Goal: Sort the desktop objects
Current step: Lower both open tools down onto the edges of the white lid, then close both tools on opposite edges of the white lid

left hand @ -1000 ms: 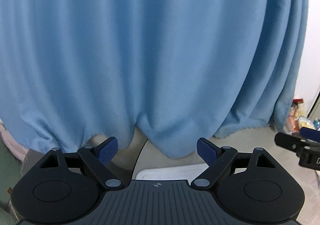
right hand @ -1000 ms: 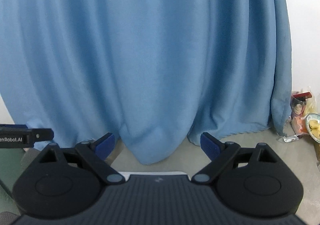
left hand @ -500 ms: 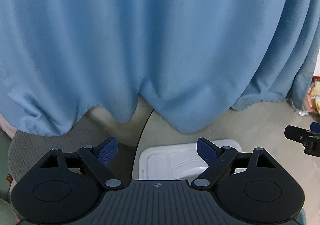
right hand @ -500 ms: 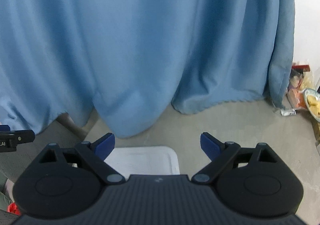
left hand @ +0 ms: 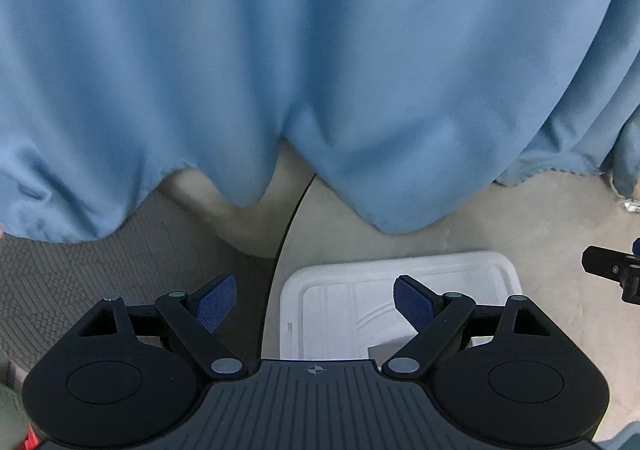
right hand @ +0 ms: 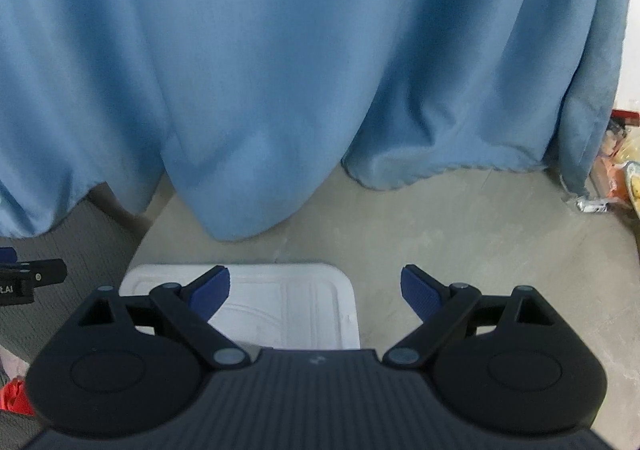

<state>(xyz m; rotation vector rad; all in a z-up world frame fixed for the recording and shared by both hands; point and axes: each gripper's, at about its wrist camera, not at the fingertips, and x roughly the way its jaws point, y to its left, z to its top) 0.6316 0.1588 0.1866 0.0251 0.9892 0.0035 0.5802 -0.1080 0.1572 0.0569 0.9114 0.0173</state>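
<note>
A white plastic tray [left hand: 472, 270] with moulded compartments lies on a beige surface, seen from above in both wrist views [right hand: 320, 278]. My left gripper [left hand: 314, 300] hangs above its left part, open, nothing between the blue pads [left hand: 412, 302]. My right gripper [right hand: 316, 292] is over the tray's right edge, also open and empty. Each gripper's black tip shows at the side of the other view: the right gripper's tip [left hand: 612, 270] and the left gripper's tip [right hand: 28, 278].
A blue curtain [left hand: 320, 70] hangs down to the surface behind the tray. A grey textured mat [left hand: 80, 270] lies to the left. Snack packets and a plate [right hand: 624, 178] sit at the far right. Something red [right hand: 14, 398] shows at the lower left.
Both cameras have sunk and tipped downward. The white tray, barely visible before, now shows much of its top, and the curtain hem has slid up the pictures. Both jaws stayed open.
</note>
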